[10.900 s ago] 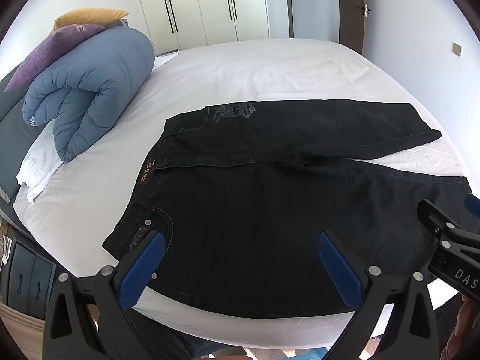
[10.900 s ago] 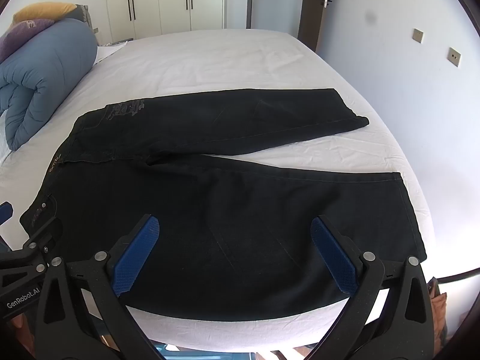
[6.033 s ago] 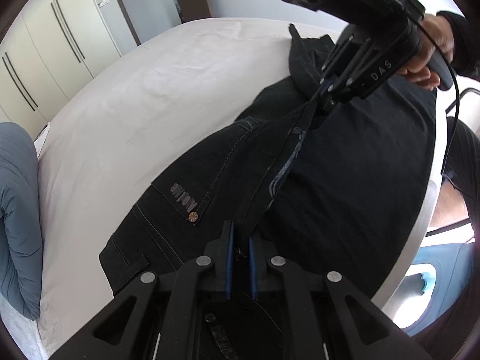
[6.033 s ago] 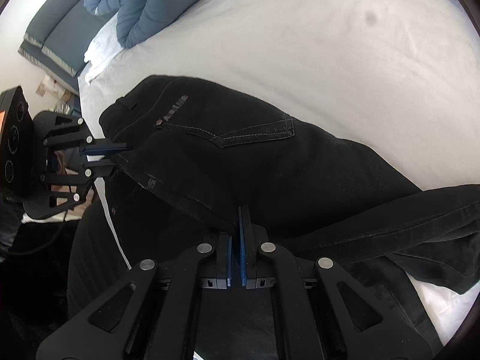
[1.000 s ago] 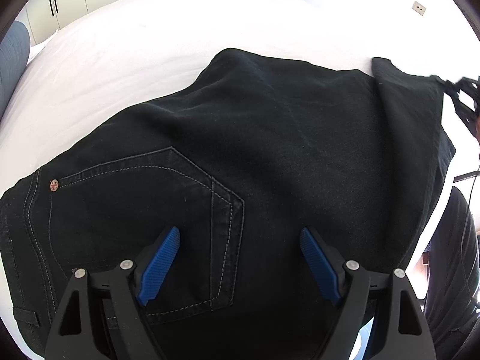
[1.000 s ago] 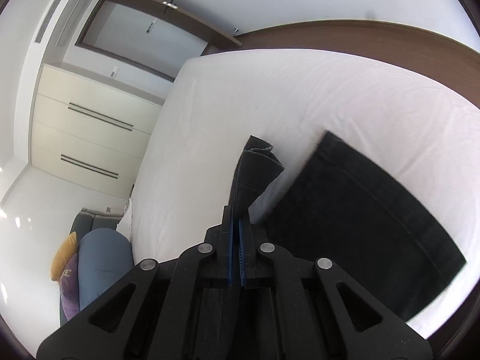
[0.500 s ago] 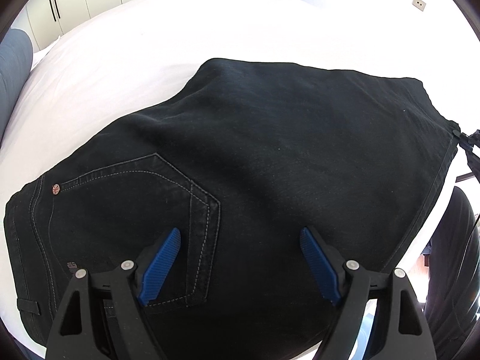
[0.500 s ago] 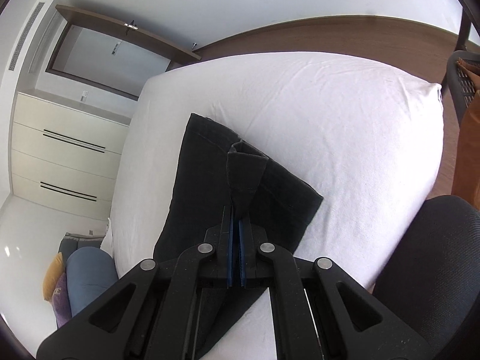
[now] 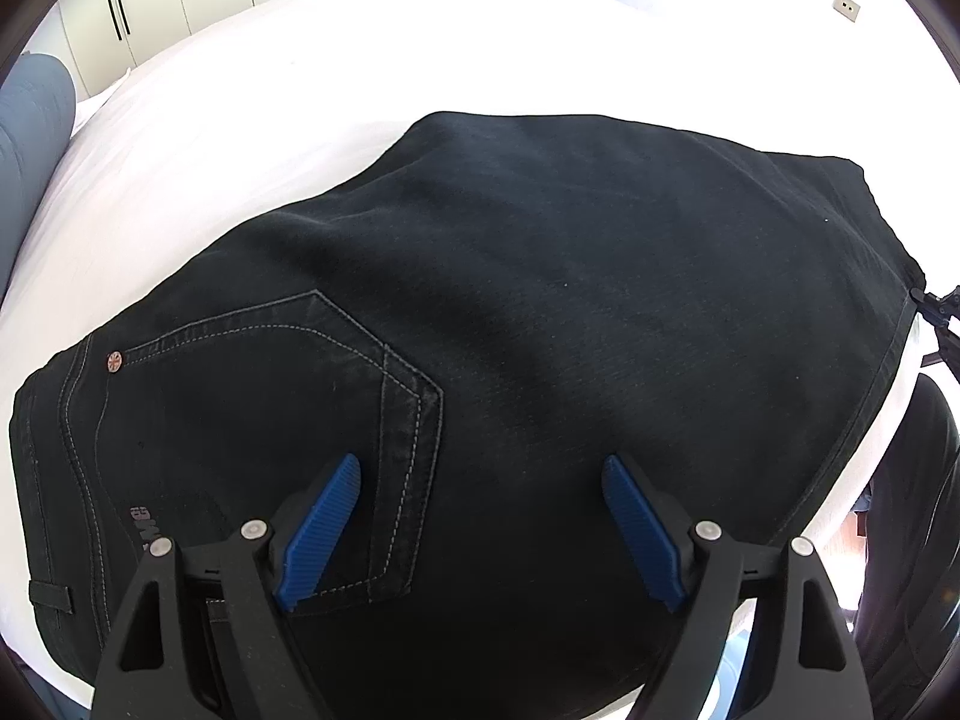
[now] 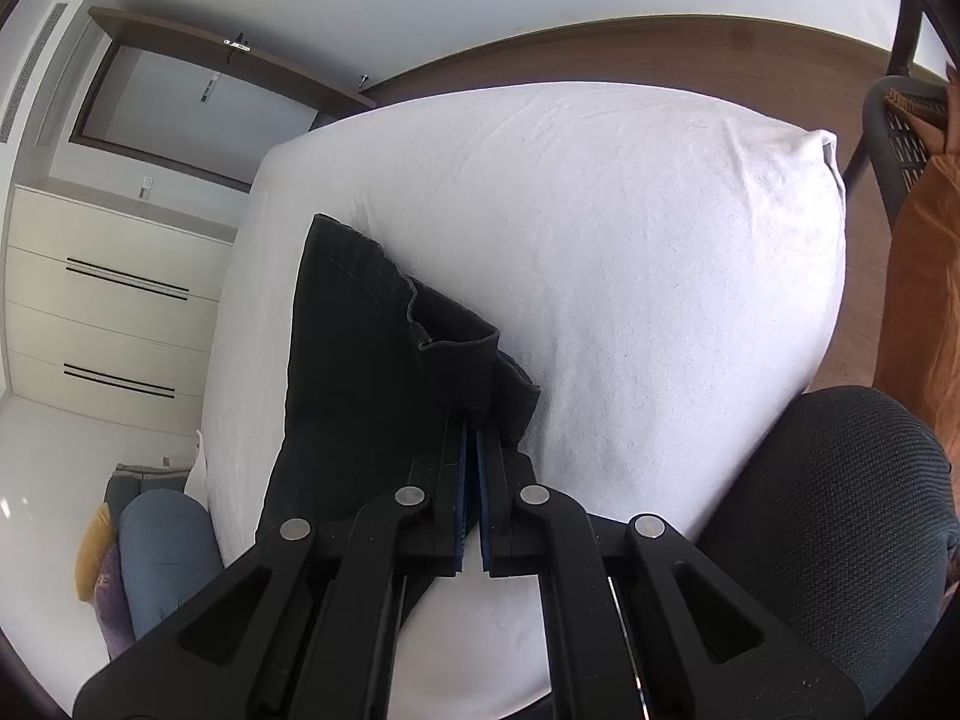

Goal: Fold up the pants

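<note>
Pants (image 9: 540, 312), black denim, lie folded lengthwise on the white bed (image 9: 240, 120), one leg stacked on the other, with the back pocket (image 9: 270, 408) and its pale stitching facing up toward us. From the left wrist view we see the waist end at the lower left and the leg ends reaching to the right edge of the mattress.

Our left gripper (image 9: 480, 516) hangs above the seat of the pants with its blue pads (image 9: 318, 528) spread wide, nothing between them and the cloth untouched as far as we can judge (the fisheye makes the gap to the fabric hard to read).

Our right gripper (image 10: 471, 480) is clenched on the hem corner of the legs, its two pads pressed together with black fabric pinched at the tips. In the right wrist view the leg ends (image 10: 372, 360) lie bunched and slightly lifted near the bed's edge, the hem curling open just ahead of the fingers.

A dark mesh chair (image 10: 840, 510) stands just beside the bed at the right, and a rolled blue duvet (image 10: 162, 558) sits far off at the head end.
</note>
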Motion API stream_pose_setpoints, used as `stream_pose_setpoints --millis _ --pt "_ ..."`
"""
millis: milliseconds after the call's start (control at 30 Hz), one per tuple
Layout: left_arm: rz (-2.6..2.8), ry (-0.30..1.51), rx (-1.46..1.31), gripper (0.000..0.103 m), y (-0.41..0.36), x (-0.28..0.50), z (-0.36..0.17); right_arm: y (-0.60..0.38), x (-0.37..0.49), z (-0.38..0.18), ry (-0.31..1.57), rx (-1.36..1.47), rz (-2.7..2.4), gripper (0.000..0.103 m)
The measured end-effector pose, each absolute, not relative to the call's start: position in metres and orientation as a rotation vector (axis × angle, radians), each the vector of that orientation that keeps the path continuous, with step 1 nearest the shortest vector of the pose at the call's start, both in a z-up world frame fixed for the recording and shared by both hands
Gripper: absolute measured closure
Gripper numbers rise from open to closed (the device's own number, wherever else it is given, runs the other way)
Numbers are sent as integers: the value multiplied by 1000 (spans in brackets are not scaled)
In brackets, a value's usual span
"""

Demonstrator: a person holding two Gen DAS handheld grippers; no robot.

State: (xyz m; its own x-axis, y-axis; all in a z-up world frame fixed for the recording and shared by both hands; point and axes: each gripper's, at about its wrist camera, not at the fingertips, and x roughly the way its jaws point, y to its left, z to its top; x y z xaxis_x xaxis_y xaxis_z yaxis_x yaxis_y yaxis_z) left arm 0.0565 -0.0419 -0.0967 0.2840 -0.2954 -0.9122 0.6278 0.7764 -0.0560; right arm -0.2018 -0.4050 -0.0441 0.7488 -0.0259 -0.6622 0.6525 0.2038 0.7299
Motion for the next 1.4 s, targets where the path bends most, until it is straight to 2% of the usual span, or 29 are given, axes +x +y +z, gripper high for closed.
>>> stream_pose_setpoints --millis 233,433,600,1067,1100,1133,1167,1233,1267,1400 --pt "-635 1116 333 18 -33 53 -98 -409 -209 -24 618 1174 -594 101" --pt "-653 1111 320 18 -28 49 -92 -420 -238 -15 585 1228 -619 100" --pt "-646 1116 314 18 -25 50 -92 -427 -223 -13 559 1375 -495 100" --pt "-647 1121 316 18 -28 53 -92 -420 -210 -46 560 1532 -437 97" --pt "-648 1121 316 18 -30 52 -92 -420 -209 -46 550 1535 -428 92" --pt "-649 1121 316 18 -31 52 -93 -420 -209 -45 548 1533 -427 79" --pt "-650 1121 316 18 -31 52 -93 -419 -209 -45 549 1529 -433 71" --pt "-648 1121 318 18 -32 51 -94 -419 -210 -47 501 1560 -410 20" --pt "-647 1121 317 18 -32 51 -93 -418 -211 -46 472 1573 -415 17" --pt "-648 1121 318 18 -34 51 -94 -419 -205 -33 471 1483 -436 16"
